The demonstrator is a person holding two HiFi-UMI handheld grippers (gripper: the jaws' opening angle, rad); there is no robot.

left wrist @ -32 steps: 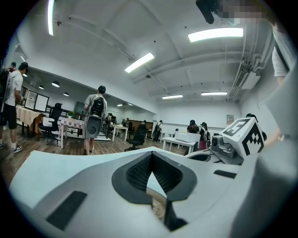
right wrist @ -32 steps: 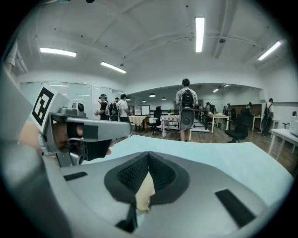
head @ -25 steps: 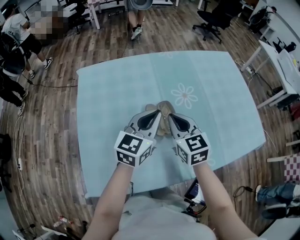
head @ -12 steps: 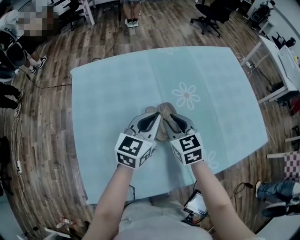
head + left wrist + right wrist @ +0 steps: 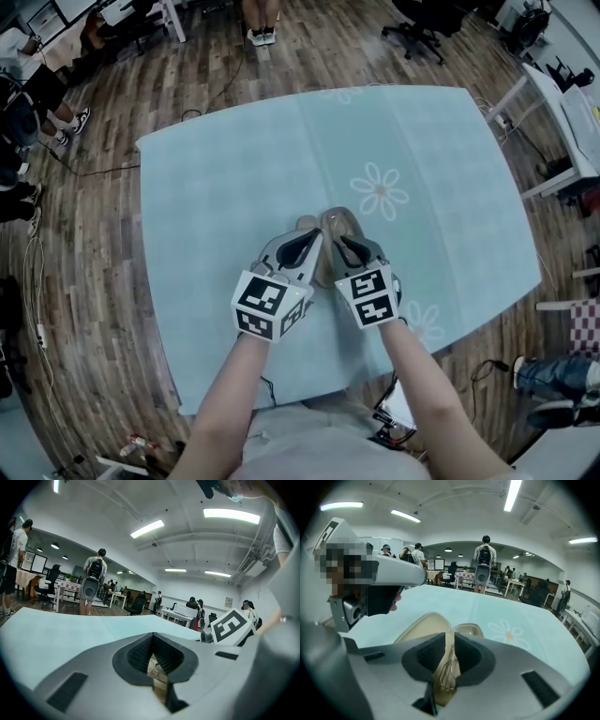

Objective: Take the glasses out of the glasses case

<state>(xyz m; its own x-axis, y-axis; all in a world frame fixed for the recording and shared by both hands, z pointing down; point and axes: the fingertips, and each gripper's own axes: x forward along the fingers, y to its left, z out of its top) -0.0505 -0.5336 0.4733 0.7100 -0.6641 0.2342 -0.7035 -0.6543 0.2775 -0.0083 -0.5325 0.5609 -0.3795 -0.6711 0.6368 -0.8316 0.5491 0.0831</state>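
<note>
Left gripper (image 5: 307, 236) and right gripper (image 5: 337, 238) meet at the centre of the head view. Their tips sit on a tan glasses case (image 5: 332, 218) lying on the pale blue table (image 5: 216, 187), just below and left of a printed daisy (image 5: 380, 192). From above we see only the far end of the case poking out between the 2 tools, and nothing of what is inside it.

The left gripper view shows that tool's dark pads pinched on a thin tan edge of the case. The right gripper view shows more: its jaws are clamped on an upright tan wall of the case, the open lid spreads to the upper left, and the wire-framed glasses (image 5: 448, 676) lie inside, low between the pads.
</note>
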